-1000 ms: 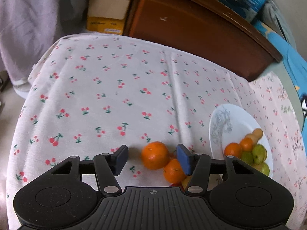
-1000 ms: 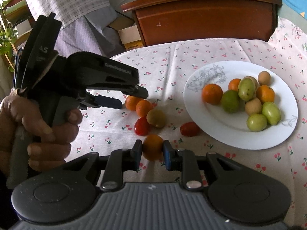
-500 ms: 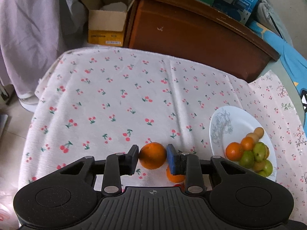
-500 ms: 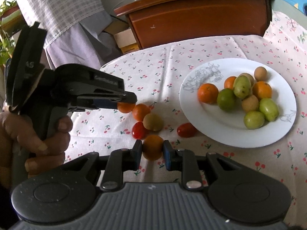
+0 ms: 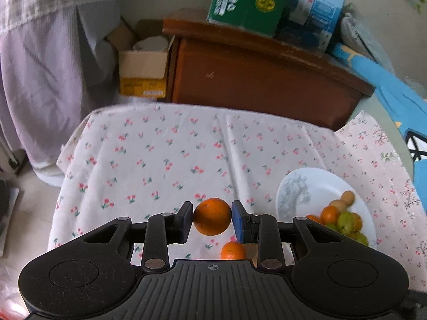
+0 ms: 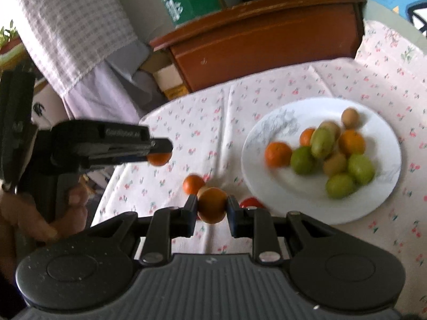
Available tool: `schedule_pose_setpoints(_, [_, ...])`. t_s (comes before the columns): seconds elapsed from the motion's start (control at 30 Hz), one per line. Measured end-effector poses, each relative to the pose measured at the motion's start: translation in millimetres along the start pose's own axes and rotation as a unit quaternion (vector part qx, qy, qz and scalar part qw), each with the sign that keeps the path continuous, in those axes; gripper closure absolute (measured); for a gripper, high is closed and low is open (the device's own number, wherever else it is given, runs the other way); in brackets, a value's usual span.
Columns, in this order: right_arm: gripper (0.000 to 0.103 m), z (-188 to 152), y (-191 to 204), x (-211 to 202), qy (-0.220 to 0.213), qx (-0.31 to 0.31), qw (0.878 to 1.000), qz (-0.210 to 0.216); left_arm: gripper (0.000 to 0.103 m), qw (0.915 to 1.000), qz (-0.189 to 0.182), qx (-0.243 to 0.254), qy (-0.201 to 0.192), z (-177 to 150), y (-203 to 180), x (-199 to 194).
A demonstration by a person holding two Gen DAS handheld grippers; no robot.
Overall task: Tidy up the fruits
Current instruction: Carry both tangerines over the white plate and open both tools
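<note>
My left gripper point(image 5: 212, 222) is shut on an orange tangerine point(image 5: 212, 220), lifted above the cherry-print tablecloth point(image 5: 173, 160). In the right wrist view the same left gripper point(image 6: 160, 150) shows at the left, held by a hand point(image 6: 40, 213), with the tangerine point(image 6: 159, 159) under its tip. My right gripper point(image 6: 212, 209) is shut on a small orange fruit point(image 6: 212, 204), also off the cloth. A white plate point(image 6: 267, 186) at the right holds several orange, green and tan fruits. On the cloth lie another tangerine point(image 6: 193, 184) and a red tomato point(image 6: 249, 202), partly hidden by my right fingers.
A brown wooden cabinet point(image 5: 253, 80) stands behind the table with green and blue boxes point(image 5: 248, 0) on top. A cardboard box point(image 5: 142, 72) sits beside it. A checked cloth point(image 6: 74, 26) hangs at the left. The table edge falls away at the left.
My left gripper closed on the tangerine and lifted it off the cloth. My right gripper, still shut on its small orange fruit, rose and rolled a little.
</note>
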State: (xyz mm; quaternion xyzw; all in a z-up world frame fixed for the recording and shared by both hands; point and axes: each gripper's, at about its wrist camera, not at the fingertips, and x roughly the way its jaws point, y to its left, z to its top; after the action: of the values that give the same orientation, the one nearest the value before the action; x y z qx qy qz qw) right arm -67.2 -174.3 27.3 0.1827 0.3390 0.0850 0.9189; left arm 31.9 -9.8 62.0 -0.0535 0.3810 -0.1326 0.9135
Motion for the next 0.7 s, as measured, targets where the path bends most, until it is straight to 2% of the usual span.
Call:
schedule_pose_setpoints(0.33, [0.08, 36, -26, -30, -0.066, 0.028, 0.997, -0.026, 0.074, 0.9984, -0.035, 0.035, -0.028, 6, -31, -14])
schedule_pose_setpoints(0.53, [0.08, 58, -48, -34, -0.085, 0.053, 0.994, -0.042, 0.074, 0.9959, -0.067, 0.055, -0.027, 3, -51, -15])
schedule_pose_setpoints(0.7, [0.08, 74, -65, -25, -0.081, 0.079, 0.993, -0.038, 0.074, 0.9937, -0.085, 0.071, -0.019, -5, -65, -10])
